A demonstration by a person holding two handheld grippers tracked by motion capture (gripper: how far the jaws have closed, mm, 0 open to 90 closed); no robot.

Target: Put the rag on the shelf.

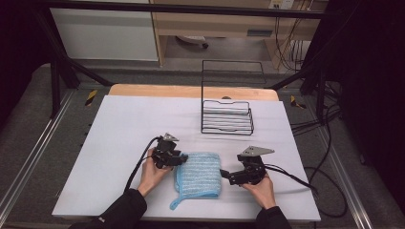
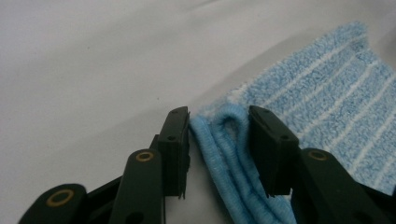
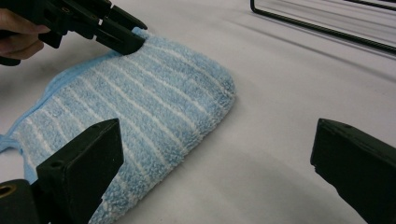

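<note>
Folded blue towel (image 1: pixel 199 175), fluffy with thin white stripes and a bound edge, lies on the white table (image 1: pixel 119 133). Left gripper (image 2: pixel 219 140) brackets its folded corner, jaws partly closed around it. Right gripper (image 3: pixel 215 172) gapes wide beside its opposite edge.

No readable text anywhere: no words, brand names or numbers. The only markings are yellow-and-black hazard stripes on the floor, one patch left of the table (image 1: pixel 90 97) and one right of it (image 1: pixel 297 102). A pale label sits on the shelf at the back (image 1: pixel 260 33), too small to read.
</note>
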